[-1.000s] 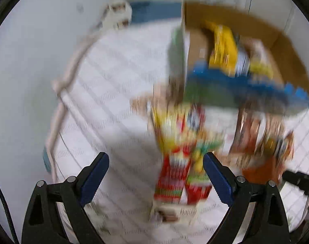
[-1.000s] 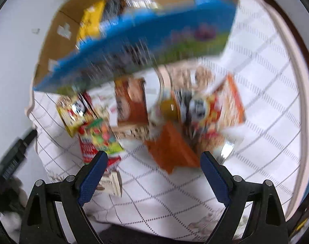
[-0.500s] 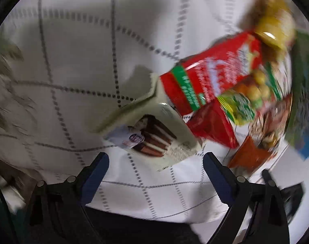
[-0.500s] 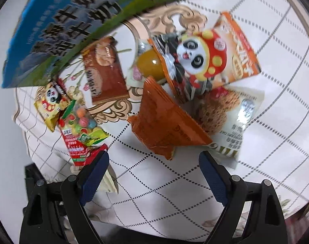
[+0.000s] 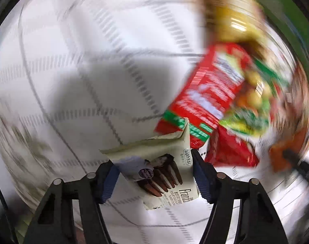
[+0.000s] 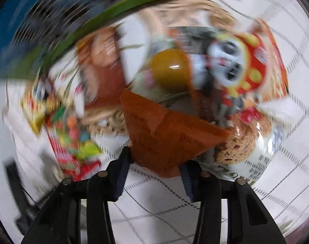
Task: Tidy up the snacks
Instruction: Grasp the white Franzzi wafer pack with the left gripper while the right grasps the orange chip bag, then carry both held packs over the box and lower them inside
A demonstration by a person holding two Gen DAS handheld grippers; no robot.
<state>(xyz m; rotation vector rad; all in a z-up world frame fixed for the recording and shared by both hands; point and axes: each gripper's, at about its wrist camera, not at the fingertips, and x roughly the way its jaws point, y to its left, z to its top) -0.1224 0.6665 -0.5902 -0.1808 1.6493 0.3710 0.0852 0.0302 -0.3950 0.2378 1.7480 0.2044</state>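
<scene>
White cloth (image 5: 77,65) with a thin grey grid covers the surface under a loose pile of snacks. On it, the left gripper (image 5: 153,174) has its blue pads pressed against both sides of a cream biscuit packet (image 5: 166,162), which lies just beside a red packet (image 5: 207,93). Across the pile, the right gripper (image 6: 154,162) is clamped on the near corner of an orange packet (image 6: 162,130), beside a panda bag (image 6: 235,61) and a cookie bag (image 6: 247,142).

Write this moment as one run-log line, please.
left gripper: shut on cream packet | right gripper: shut on orange packet | other snacks on checked cloth | both views blurred
</scene>
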